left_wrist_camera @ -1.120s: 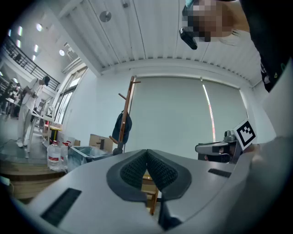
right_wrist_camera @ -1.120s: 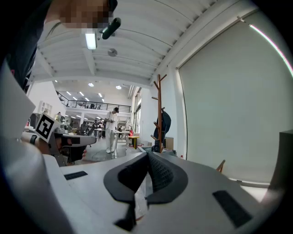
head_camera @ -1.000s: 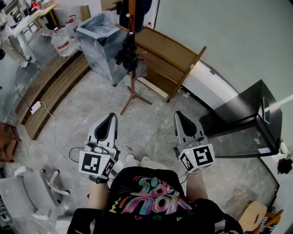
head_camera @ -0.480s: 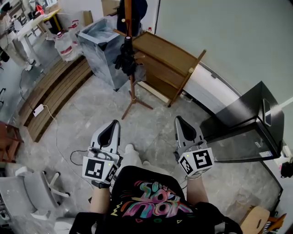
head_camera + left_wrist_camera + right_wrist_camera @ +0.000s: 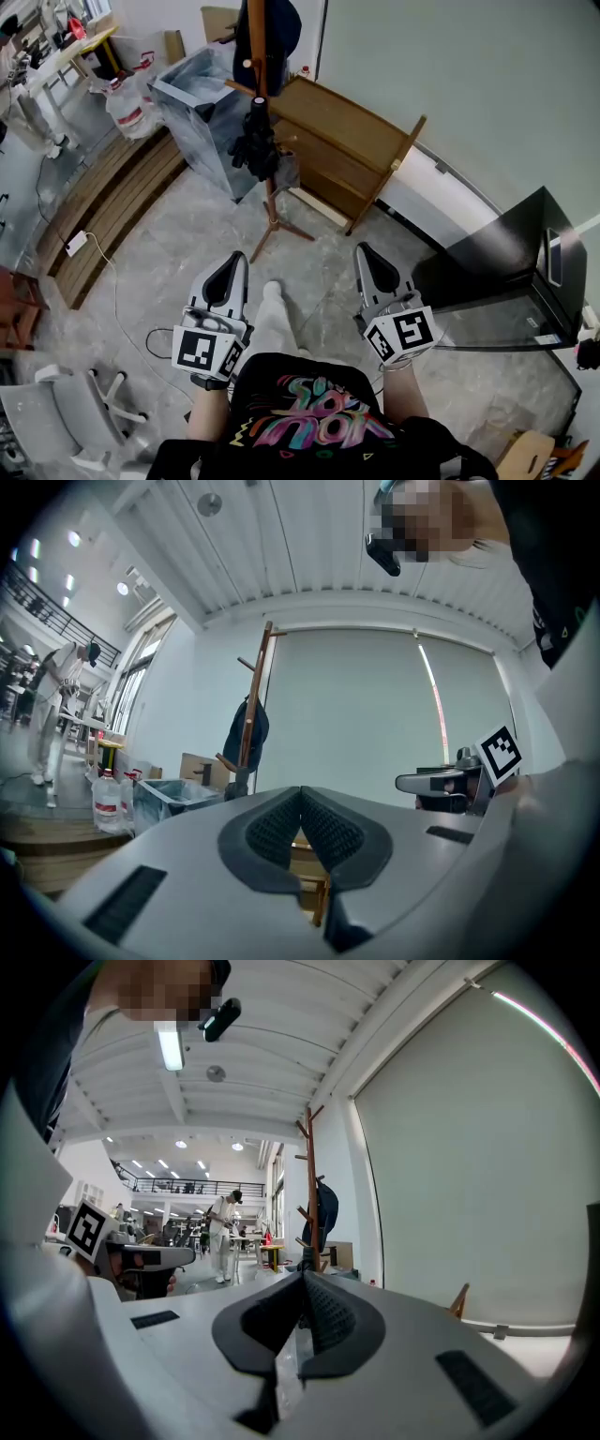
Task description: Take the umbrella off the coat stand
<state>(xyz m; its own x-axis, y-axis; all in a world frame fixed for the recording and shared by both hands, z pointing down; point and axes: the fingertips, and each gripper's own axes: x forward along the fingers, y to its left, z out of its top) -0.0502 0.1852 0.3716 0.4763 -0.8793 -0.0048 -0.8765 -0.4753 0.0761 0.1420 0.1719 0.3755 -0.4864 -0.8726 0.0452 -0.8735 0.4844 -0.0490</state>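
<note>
A wooden coat stand [image 5: 265, 178] rises from the stone floor ahead of me. A black folded umbrella [image 5: 254, 142] hangs from one of its pegs, and a dark blue garment [image 5: 272, 28] hangs at its top. My left gripper [image 5: 232, 259] and right gripper [image 5: 364, 251] are level, side by side, short of the stand's feet, both shut and holding nothing. In the left gripper view the stand [image 5: 260, 691] and the umbrella [image 5: 235, 780] show beyond the left gripper [image 5: 301, 790]. The right gripper view shows the stand [image 5: 310, 1176] above the right gripper [image 5: 303, 1277].
A wooden shelf unit [image 5: 349, 131] lies tilted behind the stand, with a grey lined bin [image 5: 197, 94] to its left. A black cabinet [image 5: 511, 248] stands at the right. Wooden boards [image 5: 108, 192], a cable with a power strip [image 5: 75, 244] and a chair [image 5: 66, 412] lie left. A person [image 5: 225, 1232] stands far off.
I have stepped toward the coat stand, which now lies nearer to both grippers. A shoe has come forward between them. Both grippers stayed shut and level.
</note>
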